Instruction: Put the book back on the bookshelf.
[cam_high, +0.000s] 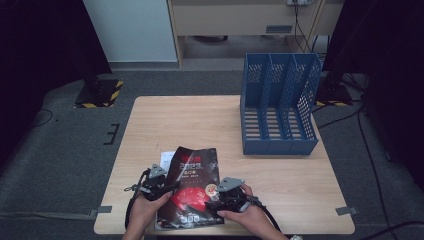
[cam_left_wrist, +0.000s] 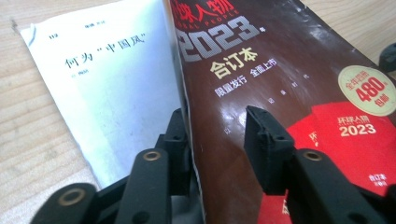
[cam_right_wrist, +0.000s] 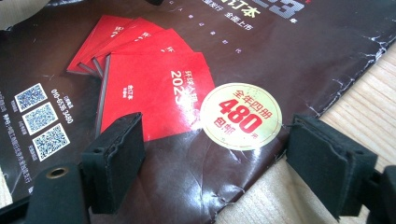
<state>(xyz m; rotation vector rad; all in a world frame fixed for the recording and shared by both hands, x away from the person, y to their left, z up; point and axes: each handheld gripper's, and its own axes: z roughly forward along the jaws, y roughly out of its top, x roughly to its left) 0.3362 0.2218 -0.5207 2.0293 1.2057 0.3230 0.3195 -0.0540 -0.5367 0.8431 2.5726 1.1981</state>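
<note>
a pale wooden table (cam_high: 210, 120) stands on grey carpet, a blue file rack (cam_high: 278, 105) at its far right with bare wood before it. the dark magazine (cam_high: 192, 187) lies at the near edge. the left gripper (cam_left_wrist: 217, 140) straddles its lifted cover, pads not pressing; the right gripper (cam_right_wrist: 233, 161) gapes over its right edge.

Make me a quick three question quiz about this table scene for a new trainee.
1. True or false: the magazine stands inside the blue file rack.
2. Which gripper has the magazine's cover edge between its jaws? A) left gripper B) right gripper
3. What number is printed on the round yellow sticker?

Key:
1. False; it lies on the table, apart from the rack.
2. A; one jaw is under the lifted cover, one above.
3. 480.
</note>
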